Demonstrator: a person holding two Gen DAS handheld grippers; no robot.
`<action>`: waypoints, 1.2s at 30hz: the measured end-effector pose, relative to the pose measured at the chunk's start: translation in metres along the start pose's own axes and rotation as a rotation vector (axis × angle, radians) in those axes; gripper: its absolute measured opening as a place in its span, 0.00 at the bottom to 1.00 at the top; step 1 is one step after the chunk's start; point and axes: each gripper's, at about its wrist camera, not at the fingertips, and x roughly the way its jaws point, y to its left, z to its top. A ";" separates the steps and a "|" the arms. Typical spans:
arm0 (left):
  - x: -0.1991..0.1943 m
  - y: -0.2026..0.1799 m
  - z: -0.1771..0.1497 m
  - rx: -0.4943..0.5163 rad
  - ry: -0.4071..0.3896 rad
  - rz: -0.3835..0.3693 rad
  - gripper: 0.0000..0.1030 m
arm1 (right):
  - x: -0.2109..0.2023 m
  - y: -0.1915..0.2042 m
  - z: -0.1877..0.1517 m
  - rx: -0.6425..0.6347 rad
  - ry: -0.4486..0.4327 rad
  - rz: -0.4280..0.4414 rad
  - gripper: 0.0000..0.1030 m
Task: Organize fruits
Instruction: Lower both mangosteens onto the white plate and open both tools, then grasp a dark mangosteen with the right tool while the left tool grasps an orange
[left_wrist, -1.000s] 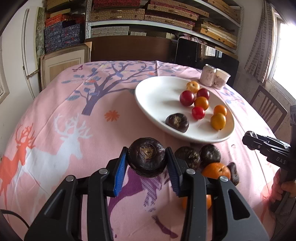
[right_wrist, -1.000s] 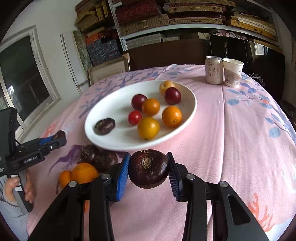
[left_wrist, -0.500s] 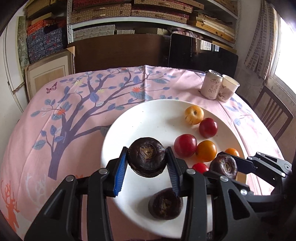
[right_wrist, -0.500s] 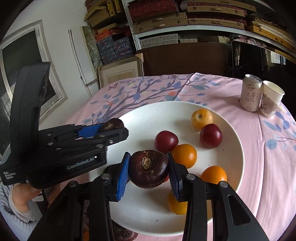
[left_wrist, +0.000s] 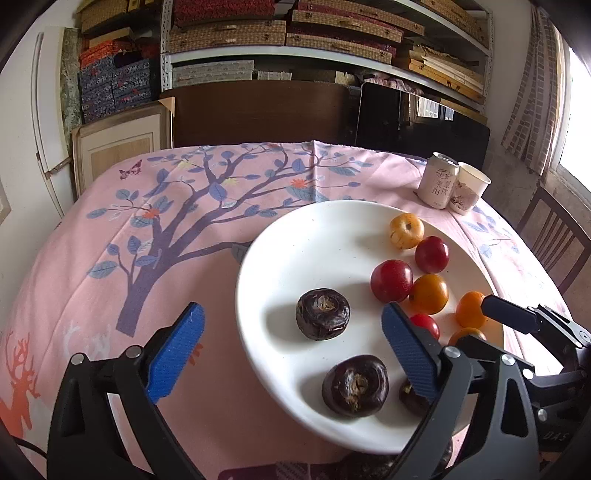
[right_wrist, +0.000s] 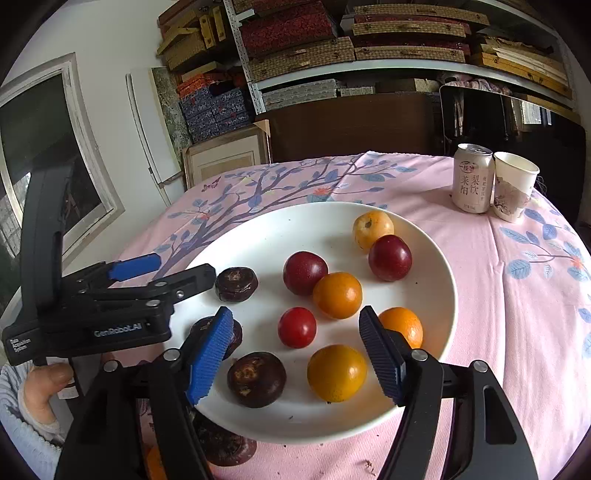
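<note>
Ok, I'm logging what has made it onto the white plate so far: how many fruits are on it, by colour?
On the plate:
Dark brown fruits: 3 (one partly hidden behind a gripper finger)
Red fruits: 3
Orange or yellow fruits: 4
Total: 10

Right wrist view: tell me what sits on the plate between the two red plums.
An orange fruit sits between the left red plum and the right red plum, slightly nearer the camera, on the white plate, in the right wrist view.
</note>
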 end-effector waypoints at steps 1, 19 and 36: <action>-0.007 -0.002 -0.004 0.006 -0.013 0.009 0.94 | -0.003 0.000 -0.003 0.000 -0.002 0.000 0.70; -0.072 0.002 -0.076 0.043 -0.046 0.128 0.95 | -0.058 0.012 -0.067 -0.038 0.025 0.012 0.84; -0.073 0.002 -0.079 0.043 -0.041 0.128 0.95 | -0.039 0.017 -0.075 -0.077 0.161 -0.081 0.88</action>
